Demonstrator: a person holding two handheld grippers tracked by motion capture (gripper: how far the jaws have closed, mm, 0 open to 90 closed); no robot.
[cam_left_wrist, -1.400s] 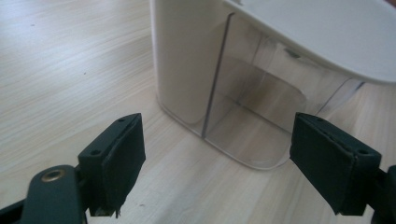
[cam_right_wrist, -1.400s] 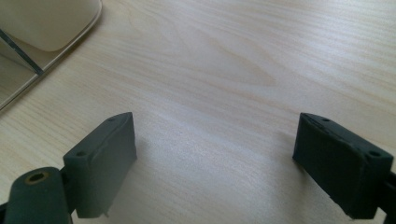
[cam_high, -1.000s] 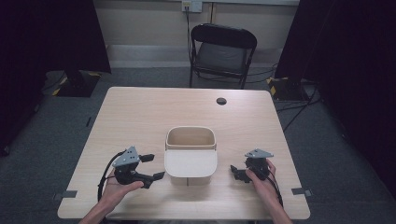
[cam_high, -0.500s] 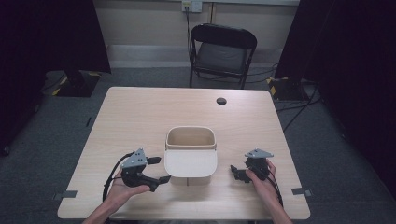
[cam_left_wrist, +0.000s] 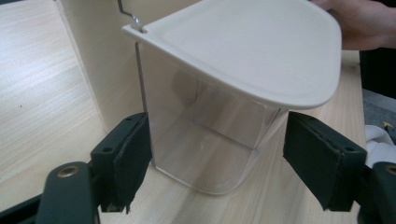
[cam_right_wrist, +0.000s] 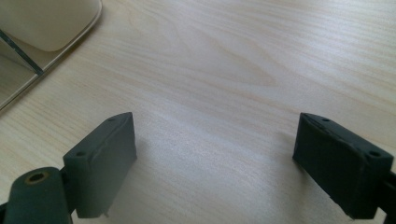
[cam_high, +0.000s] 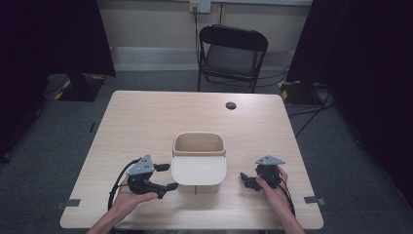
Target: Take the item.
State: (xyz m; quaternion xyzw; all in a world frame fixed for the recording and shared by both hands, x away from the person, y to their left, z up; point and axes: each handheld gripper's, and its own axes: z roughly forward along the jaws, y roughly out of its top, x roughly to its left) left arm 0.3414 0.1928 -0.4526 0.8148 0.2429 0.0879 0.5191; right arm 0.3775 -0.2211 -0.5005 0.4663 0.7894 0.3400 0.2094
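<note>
From the high view, a cream bin [cam_high: 198,156] with a flat lid [cam_high: 198,170] stands near the table's [cam_high: 146,122] front edge. The left gripper [cam_high: 167,176] sits just beside its left, jaws spread; the right gripper [cam_high: 246,179] rests apart toward the right front corner. A small black disc [cam_high: 231,105] lies near the far edge, before a folding chair [cam_high: 233,53]. No writing is legible.

In the left gripper view, the jaws stand wide on either side of a clear compartment [cam_left_wrist: 210,135] under the lid [cam_left_wrist: 252,46]; a hand [cam_left_wrist: 359,21] shows beyond.

In the right gripper view, wide jaws frame bare table [cam_right_wrist: 224,93].
</note>
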